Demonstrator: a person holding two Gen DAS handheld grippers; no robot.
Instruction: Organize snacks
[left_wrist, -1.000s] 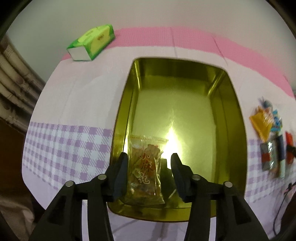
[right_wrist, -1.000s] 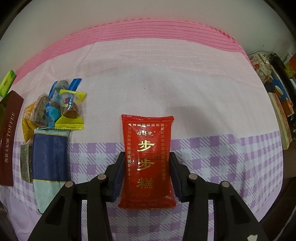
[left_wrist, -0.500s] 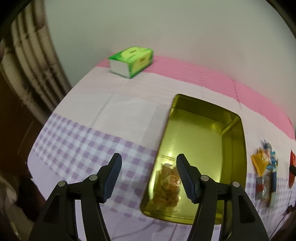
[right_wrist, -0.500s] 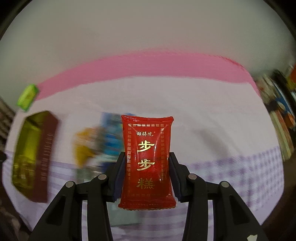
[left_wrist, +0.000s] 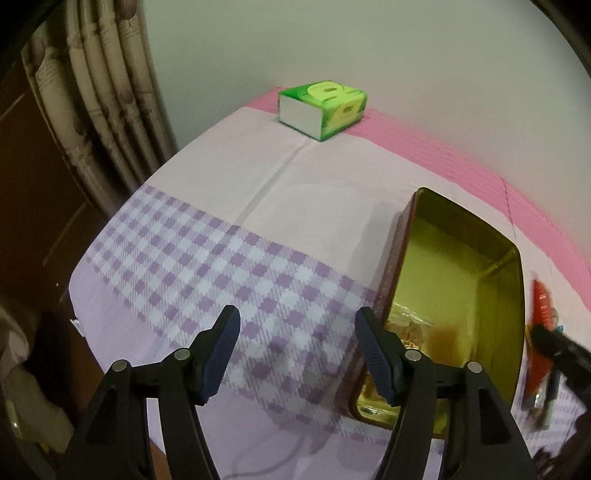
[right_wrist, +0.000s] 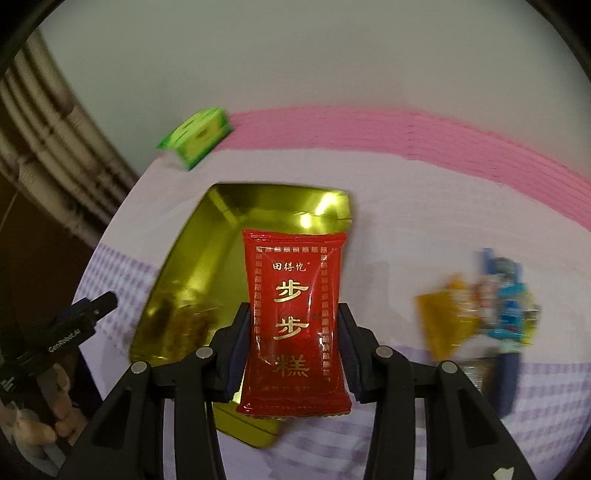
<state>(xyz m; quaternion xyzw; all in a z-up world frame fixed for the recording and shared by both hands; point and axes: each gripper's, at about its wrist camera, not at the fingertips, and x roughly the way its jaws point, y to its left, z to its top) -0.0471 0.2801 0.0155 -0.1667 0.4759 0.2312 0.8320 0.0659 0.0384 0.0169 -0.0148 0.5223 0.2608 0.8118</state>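
My right gripper holds a red snack packet with gold characters. Both pads press on the sides of the packet, so the jaws are narrow and closed on it. The packet stands upright between the fingers, and in the right wrist view it hangs over the near right part of the gold tin. The gold tin is open and it sits on the tablecloth, which has purple checks near me and a pink band at the far edge.

My left gripper is empty. Its jaws have just been opening and now they stand about half open, with nothing between them. It is over the checked cloth, just to the left of the gold tin. Inside the gold tin, at the near end, lies a clear packet with brown snacks; it looks blurred.

To the right of the gold tin, a small pile of other snacks lies on the cloth, in yellow and blue wrappers. Far behind the gold tin, at the pink band, there is a green tissue box. A curtain hangs beyond the table's left corner.
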